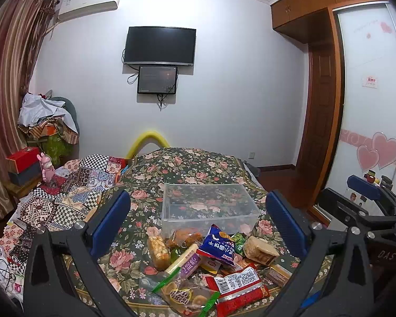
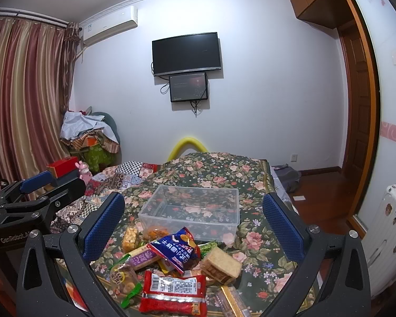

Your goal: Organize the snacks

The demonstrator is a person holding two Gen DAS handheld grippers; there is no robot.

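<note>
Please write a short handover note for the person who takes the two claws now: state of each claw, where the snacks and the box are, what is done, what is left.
Left claw: open, holding nothing, above the snacks.
Right claw: open, holding nothing, beside it.
Clear plastic box: on the floral bedspread, nothing inside.
Snack pile: in front of the box, blue chip bag on top, red packet nearest.
Done: nothing packed.
Left: every snack.

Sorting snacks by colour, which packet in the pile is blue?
The blue packet with white lettering, lying on top of the pile just before the clear box; the others are red, yellow or clear.
</note>
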